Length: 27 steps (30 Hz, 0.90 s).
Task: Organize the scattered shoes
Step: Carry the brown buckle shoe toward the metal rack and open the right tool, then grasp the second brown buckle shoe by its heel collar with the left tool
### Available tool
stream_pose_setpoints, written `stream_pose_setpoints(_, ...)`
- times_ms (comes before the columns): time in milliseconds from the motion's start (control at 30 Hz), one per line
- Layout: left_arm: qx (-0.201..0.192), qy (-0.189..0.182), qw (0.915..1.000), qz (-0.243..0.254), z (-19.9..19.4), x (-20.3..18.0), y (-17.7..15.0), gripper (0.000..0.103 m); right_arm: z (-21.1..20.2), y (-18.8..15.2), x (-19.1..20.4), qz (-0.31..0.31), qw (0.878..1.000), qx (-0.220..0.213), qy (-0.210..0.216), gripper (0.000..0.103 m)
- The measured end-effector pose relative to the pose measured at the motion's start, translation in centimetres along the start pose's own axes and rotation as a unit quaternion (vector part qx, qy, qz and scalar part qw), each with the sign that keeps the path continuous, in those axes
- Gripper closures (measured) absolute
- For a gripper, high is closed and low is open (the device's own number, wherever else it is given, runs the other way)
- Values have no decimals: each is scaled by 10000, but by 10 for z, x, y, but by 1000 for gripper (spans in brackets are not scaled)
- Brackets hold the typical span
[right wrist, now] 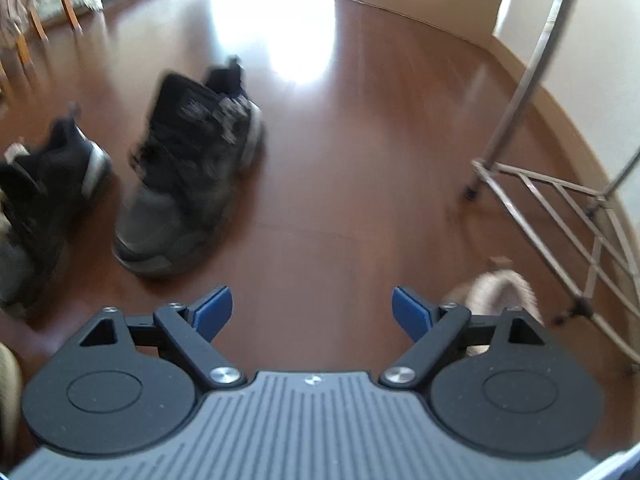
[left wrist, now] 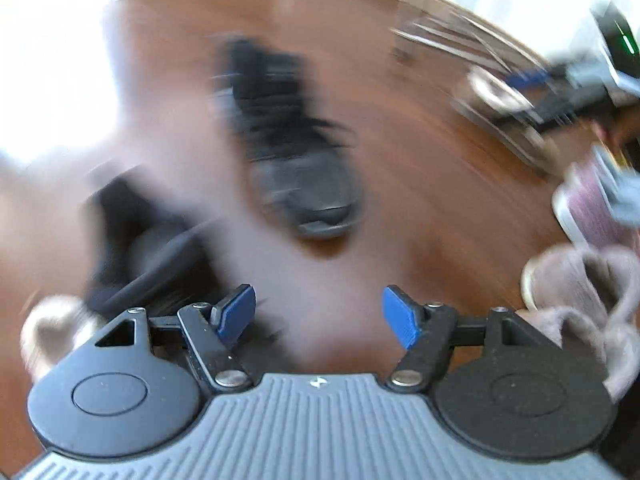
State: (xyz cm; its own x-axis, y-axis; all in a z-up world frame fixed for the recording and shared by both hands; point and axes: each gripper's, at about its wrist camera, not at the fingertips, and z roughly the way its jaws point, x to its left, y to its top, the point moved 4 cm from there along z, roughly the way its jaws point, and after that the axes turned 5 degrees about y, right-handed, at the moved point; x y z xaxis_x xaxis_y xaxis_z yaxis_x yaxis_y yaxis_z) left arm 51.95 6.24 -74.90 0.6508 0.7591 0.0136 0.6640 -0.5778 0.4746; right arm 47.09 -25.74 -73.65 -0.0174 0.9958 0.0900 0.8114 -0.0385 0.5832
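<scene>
Wood floor [right wrist: 360,184], glossy, with glare from a window. A metal rack [right wrist: 560,216] stands at the right edge of the right wrist view, against the wall.

Two black shoes sit side by side on the floor, ahead and to the left of the right claw [right wrist: 312,312]. Nearer one, black shoe [right wrist: 188,172]: grey toe toward the camera, heel away, long axis running roughly along the claw's line of sight but offset left. Second black shoe [right wrist: 44,196] lies further left, partly cut by the frame.

A fuzzy beige slipper [right wrist: 500,292] lies just beside the right claw's right finger, partly hidden behind it.

Right claw: jaws wide, nothing between them. Left claw [left wrist: 318,316]: jaws wide, empty; its view is heavily blurred, black shoe dead ahead.

Judgement: the slipper is nearest the right claw, a short shift right.
</scene>
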Motion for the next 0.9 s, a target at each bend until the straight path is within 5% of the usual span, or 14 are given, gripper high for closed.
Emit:
stream_pose_setpoints(167, 355, 1127, 9851, -1248, -13, 97, -27, 32, 10, 52, 66, -329, 9945, -220, 966, 17)
stream_pose_setpoints(367, 455, 1378, 9689, -2002, 23, 170, -21, 31, 26, 89, 137, -1013, 9854, -336, 1325, 12)
stream_pose_setpoints(433, 687, 1542, 9644, -2036, 51, 189, -19, 32, 33, 95, 154, -1162, 9834, -348, 1352, 11)
stream_pose_setpoints(533, 1083, 1325, 9581, -2295, 85, 205, -24, 37, 42, 93, 162, -1067, 9842, -232, 1394, 11)
stream_pose_setpoints(667, 1269, 1142, 9508, -2586, 103, 211, -33, 58, 52, 97, 167, -849, 9857, -134, 1452, 11)
stream_pose_setpoints(700, 1186, 1057, 9524, -2600, 102, 209, -33, 81, 53, 100, 171, -841, 9849, -157, 1502, 11)
stream_pose_setpoints(900, 975, 1287, 9650, -2065, 103, 193, -35, 95, 69, 124, 205, -743, 9798, -394, 1816, 11)
